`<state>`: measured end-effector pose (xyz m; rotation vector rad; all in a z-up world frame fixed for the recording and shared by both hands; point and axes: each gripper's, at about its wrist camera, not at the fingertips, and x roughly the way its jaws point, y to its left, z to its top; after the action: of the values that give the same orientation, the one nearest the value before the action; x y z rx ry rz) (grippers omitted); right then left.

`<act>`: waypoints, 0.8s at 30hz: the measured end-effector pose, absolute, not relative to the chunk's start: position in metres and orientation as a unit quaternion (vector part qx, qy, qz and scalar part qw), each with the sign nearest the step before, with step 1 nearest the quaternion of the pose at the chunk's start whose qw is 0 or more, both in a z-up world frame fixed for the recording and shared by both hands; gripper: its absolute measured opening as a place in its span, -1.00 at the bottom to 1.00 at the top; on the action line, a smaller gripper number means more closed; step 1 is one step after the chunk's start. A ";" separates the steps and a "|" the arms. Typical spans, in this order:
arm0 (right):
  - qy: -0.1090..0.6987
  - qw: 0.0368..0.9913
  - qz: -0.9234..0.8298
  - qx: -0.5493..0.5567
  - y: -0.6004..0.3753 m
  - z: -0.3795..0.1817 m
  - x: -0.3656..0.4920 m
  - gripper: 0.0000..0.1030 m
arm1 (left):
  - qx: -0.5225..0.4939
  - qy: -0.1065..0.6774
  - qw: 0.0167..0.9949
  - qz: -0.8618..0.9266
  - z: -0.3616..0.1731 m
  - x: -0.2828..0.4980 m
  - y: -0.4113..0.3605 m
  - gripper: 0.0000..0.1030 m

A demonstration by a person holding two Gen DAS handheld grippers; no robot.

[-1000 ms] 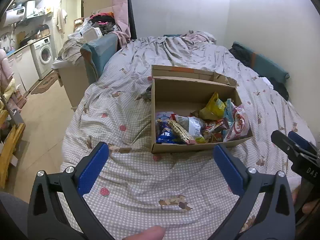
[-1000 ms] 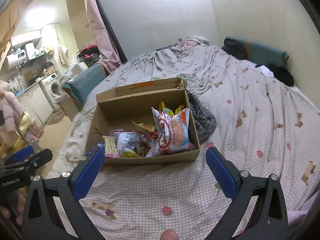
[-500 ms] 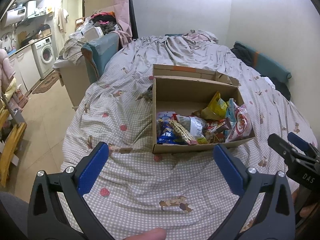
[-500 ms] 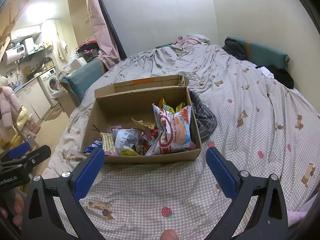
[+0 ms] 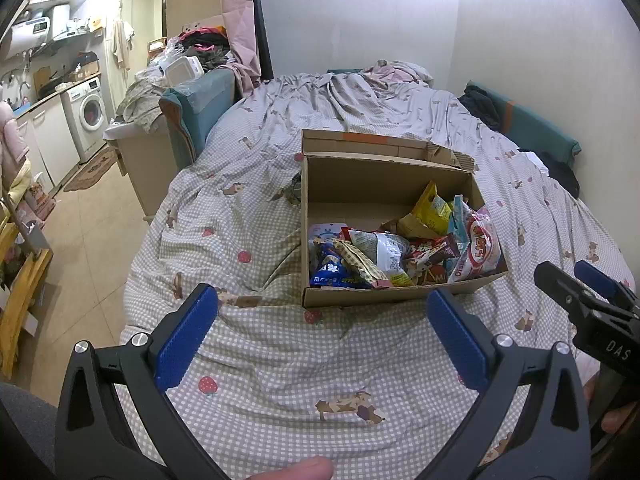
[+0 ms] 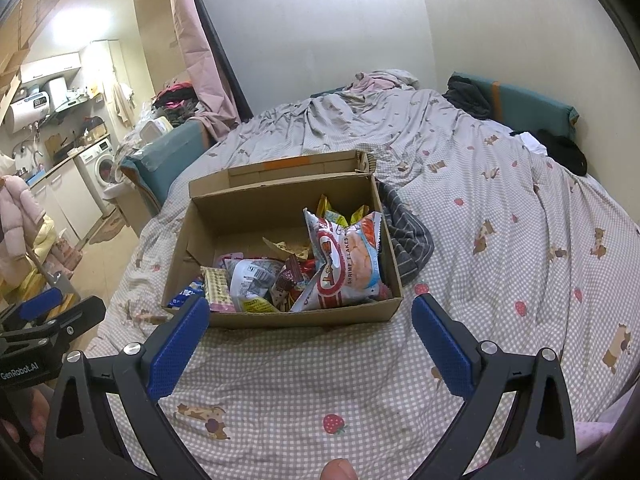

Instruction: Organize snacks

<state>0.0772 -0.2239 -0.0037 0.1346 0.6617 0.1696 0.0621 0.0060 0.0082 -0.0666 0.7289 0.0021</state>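
Bed: checked cover with strawberry and animal print, rumpled.
Washing machine: white, front-loading, far left under the counter.
Water heater: white, wall-mounted, upper left.
Striped cloth: dark, on bed.
Curtain: pink, hanging.

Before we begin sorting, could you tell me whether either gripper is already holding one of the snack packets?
No, the left gripper and right gripper both stand wide open and empty, short of the cardboard box.

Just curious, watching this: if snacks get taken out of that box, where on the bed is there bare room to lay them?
Bare quilt lies between the cardboard box and both open claws, and also left of it. The box's near half is crowded; its far half is bare.
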 end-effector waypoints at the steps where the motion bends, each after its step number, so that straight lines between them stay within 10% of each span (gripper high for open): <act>1: 0.325 0.940 0.083 0.066 -0.224 -0.004 0.077 1.00 | -0.032 0.356 0.934 0.001 0.008 0.062 0.006 1.00; 24: 0.324 0.940 0.082 0.066 -0.223 -0.003 0.076 1.00 | -0.027 0.352 0.936 0.004 0.010 0.061 0.007 1.00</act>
<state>0.0762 -0.2232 -0.0028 0.1353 0.6616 0.1675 0.0610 0.0066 0.0099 -0.0550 0.7189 0.0076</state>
